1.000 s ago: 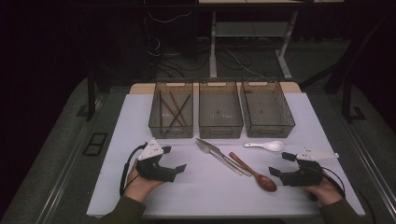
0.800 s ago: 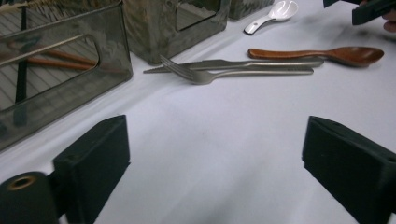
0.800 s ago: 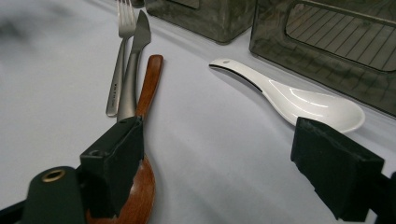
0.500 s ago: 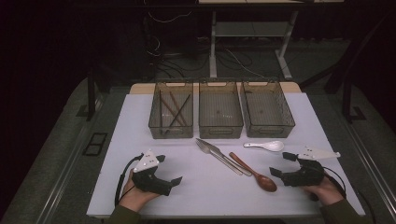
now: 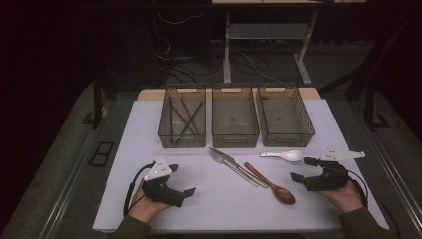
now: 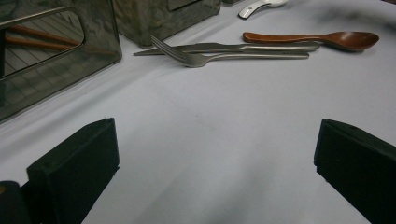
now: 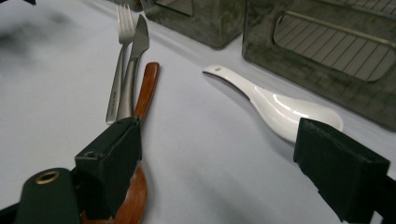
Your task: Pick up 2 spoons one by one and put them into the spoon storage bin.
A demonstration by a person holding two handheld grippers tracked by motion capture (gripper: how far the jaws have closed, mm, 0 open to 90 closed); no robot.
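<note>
The wooden spoon (image 5: 272,183) lies on the white table (image 5: 214,209). Touching its left side are a fork (image 5: 230,163) and a knife (image 5: 244,170). A white spoon (image 5: 281,156) lies just behind it. The left gripper (image 5: 180,180) sits left of it, wide open and empty. The right gripper (image 5: 301,170) sits right of it, also wide open and empty. Three bins (image 5: 235,119) stand behind it.

Dim room: a white-legged desk frame (image 5: 263,45) and what look like cables (image 5: 249,62) on dark floor.
</note>
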